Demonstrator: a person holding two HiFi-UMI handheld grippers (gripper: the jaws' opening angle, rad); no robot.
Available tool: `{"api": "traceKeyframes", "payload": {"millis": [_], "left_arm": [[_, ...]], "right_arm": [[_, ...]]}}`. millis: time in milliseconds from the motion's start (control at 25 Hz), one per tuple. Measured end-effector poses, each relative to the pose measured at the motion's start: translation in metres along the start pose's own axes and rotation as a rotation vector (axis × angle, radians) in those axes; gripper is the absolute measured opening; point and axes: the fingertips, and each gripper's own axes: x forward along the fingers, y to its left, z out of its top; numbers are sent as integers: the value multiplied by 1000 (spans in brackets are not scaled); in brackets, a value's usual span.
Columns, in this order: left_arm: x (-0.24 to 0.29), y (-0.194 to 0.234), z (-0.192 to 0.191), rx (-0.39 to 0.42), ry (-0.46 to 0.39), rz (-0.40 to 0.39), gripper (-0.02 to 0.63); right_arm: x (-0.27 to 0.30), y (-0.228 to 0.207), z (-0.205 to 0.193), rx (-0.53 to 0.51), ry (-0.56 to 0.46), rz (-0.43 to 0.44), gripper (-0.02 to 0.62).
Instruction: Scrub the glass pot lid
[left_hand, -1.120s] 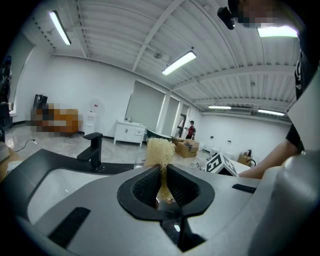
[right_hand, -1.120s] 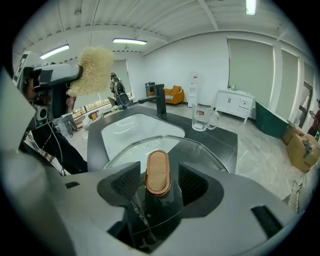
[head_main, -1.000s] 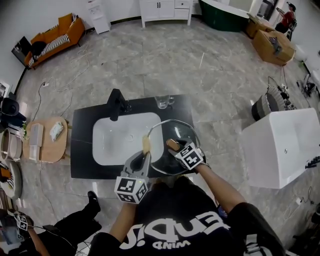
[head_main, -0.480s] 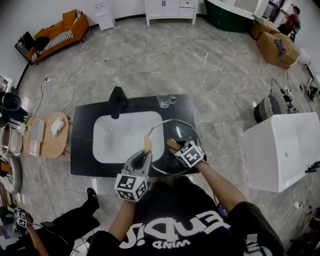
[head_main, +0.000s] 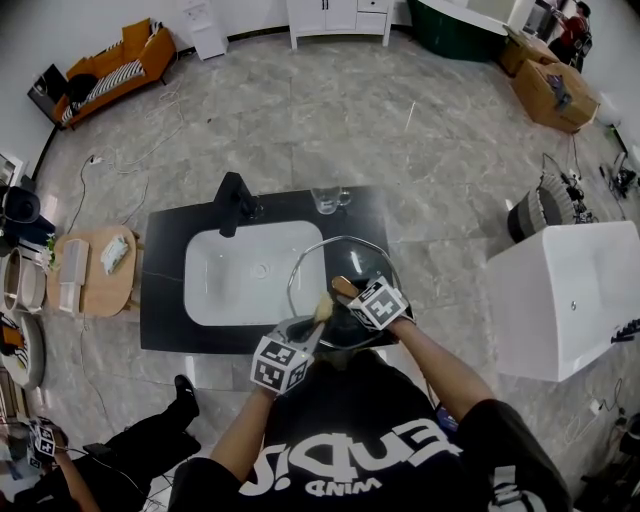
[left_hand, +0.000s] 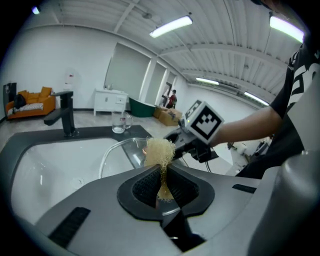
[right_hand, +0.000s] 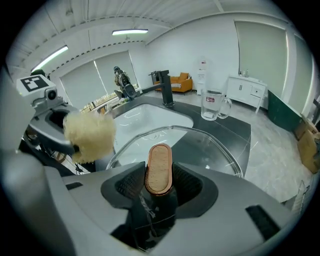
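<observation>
Pale straw-yellow scrubber (left_hand: 159, 151); tan, copper-rimmed lid knob (right_hand: 159, 169); black counter (head_main: 165, 300); white basin (head_main: 235, 285); orange sofa (head_main: 145, 50).

Bright, even white light fills the room, coming from strip lights (left_hand: 170, 26) on the ceiling. Shadows are soft and faint. The white sink (head_main: 240, 275) is close to washed out against the black bench (head_main: 165, 290). The lid (head_main: 325, 262) carries pale glare along its rim. Both gripper views are fisheye: straight lines bow and the corners go black. In them the housings of the left gripper (left_hand: 161, 169) and right gripper (right_hand: 159, 175) are blurred up close. The scrubber (left_hand: 159, 151) and knob (right_hand: 159, 160) stay fairly sharp. The head view curves the floor (head_main: 330, 120) towards its edges.
</observation>
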Motion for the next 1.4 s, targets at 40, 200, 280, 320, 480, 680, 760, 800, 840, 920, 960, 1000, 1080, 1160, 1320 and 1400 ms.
{"api": "traceKeyframes", "payload": {"millis": [40,200,280,320,480,680,760,800,840,920,960,1000,1080,1160,1320,1400], "left_arm": [[7,-4,-9,11,35,-19,43],[32,-18,-34,46,152,-80,43],[41,-23,-41,48,195,-102,43],[44,-25,-44,49,215,-112,43],[54,-33,-50,44,255,-142,43],[72,-41,-54,25,294,-158,44],[80,-43,-54,12,300,-166,46],[83,-44,-52,-7,297,-172,46],[86,-45,-50,-30,290,-179,46],[92,-46,-45,-69,278,-190,46],[95,-46,-44,-77,277,-193,46],[97,-46,-44,-79,279,-193,46],[100,-47,-44,-78,283,-190,46],[101,-48,-44,-89,283,-191,46],[103,-47,-44,-110,287,-197,46],[103,-46,-45,-114,286,-202,44]], "right_arm": [[1,0,-1,2,5,2,176],[3,0,-4,6,25,10,177],[2,0,-2,10,34,20,176],[1,-1,-2,14,39,26,176],[1,-1,-2,25,59,47,177],[0,-1,-4,27,75,61,178],[0,-2,-4,28,76,60,178],[1,-2,-3,28,76,60,178],[1,-1,-3,28,75,60,178],[2,-1,-3,29,74,62,178],[2,-1,-2,29,74,62,178],[3,-1,-2,29,75,63,178],[3,-1,-3,28,77,63,177],[2,-1,-3,28,77,64,178],[2,-2,-3,29,78,66,177],[3,-1,-3,30,75,69,176]]}}
